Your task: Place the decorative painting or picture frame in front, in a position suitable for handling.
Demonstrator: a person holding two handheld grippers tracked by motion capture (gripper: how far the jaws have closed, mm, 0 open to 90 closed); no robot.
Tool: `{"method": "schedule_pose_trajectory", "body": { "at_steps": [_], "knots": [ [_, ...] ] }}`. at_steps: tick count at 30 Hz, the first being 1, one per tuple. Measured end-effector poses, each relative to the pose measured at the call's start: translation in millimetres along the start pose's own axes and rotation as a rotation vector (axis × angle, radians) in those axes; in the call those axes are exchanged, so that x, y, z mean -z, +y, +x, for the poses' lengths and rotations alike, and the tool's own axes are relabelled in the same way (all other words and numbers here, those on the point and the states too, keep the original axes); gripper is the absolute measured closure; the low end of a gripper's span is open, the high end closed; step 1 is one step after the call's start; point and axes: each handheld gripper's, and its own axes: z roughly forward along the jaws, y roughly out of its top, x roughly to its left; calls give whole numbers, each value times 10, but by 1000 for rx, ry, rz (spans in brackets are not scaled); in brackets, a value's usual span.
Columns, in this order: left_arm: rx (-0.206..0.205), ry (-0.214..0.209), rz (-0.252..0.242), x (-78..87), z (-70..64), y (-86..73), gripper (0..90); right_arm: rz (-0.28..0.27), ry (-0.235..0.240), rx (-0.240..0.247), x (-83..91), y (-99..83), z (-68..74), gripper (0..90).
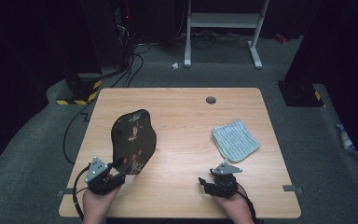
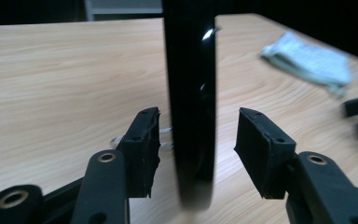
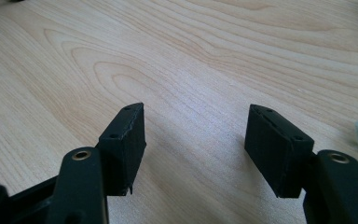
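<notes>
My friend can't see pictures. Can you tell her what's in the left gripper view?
A flat black paddle stands on edge between the open jaws of the left hand-held gripper, with a gap on each side. Behind it stretches a light wooden table, with a folded pale blue cloth lying at the far right.

Black paddle (image 1: 133,140) upright, edge-on between fingers (image 2: 142,144)

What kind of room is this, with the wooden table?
Probably a lab or workshop: the wooden table stands on grey carpet in a dark room, with loose cables on the floor and a white metal stand behind it.
</notes>
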Motion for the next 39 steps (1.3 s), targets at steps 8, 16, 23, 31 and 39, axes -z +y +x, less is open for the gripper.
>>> {"method": "schedule_pose_trajectory", "body": {
  "at_steps": [8,16,23,31,39],
  "knots": [
    [-43,77,3,-75,-33,210,522,5,3,0,-9,6,-2,378],
    [-41,76,-15,-134,-4,306,642,8,3,-2,-16,10,-6,379],
    [-49,50,-16,-194,-3,311,760,12,-1,3,-18,10,4,380],
    [-27,16,-37,-208,-5,276,802,9,-2,9,-16,6,5,380],
    [-41,-6,-73,-209,-152,336,807,6,-3,4,-13,7,5,380]
  ]
}}
